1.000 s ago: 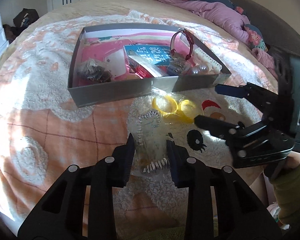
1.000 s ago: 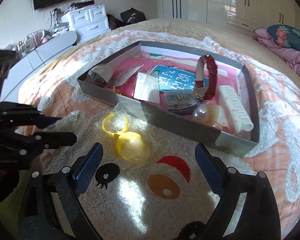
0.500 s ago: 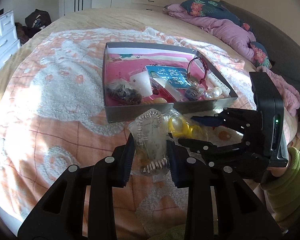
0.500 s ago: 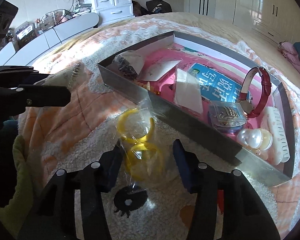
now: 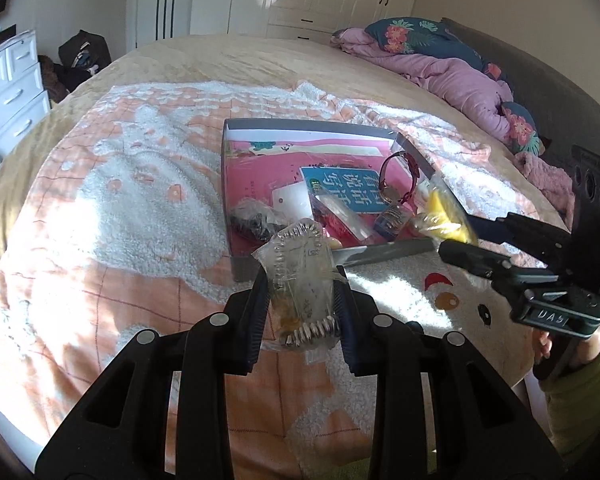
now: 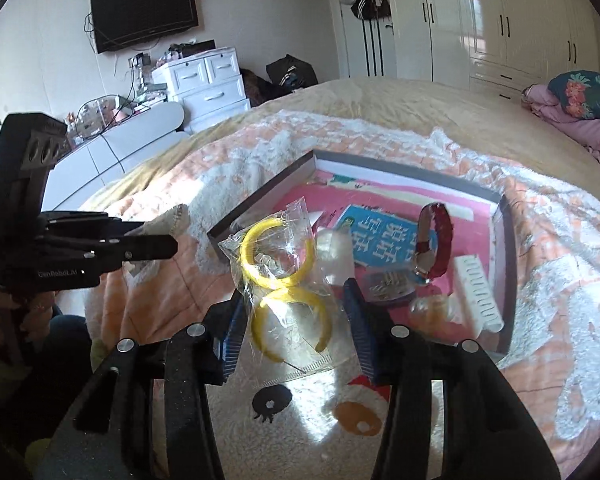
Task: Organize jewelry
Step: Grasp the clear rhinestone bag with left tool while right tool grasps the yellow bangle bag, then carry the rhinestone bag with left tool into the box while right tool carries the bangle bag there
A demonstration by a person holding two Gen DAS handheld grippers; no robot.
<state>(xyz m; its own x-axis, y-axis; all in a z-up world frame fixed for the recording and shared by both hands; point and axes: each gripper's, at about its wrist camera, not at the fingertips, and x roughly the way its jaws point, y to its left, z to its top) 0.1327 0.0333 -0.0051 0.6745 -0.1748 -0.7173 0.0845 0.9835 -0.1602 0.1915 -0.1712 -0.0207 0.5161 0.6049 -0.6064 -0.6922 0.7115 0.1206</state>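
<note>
The left claw [image 5: 300,304] is closed on a clear bag of jewelry [image 5: 300,276], low in the centre of the left wrist frame; a row of pale beads can be made out at the bag's lower edge, though the rest of its contents is too blurred to name. The bag is held above the bed [image 5: 120,208], just in front of the near wall of the grey box [image 5: 244,270].

The right claw [image 6: 296,328] is clamped on a second clear bag with two yellow bangles [image 6: 278,256], seen in the middle of the right wrist frame and carried clear of the blanket. In the left wrist view the same bag sits at the right of centre, over the near right part of the box.

Inside the box a red-strapped watch [image 6: 436,240], a blue printed card [image 6: 380,240], a white ridged piece [image 6: 476,292] and a dark bundle [image 5: 256,220] are already laid on the pink lining.

The step in hand is judged to be placing both bags in the box. It would be done well if each bag is brought fully past the near wall before release, lowered onto a bare patch of lining and not onto the upright watch, and the two claws are kept apart so that one bag is let go at a time.
</note>
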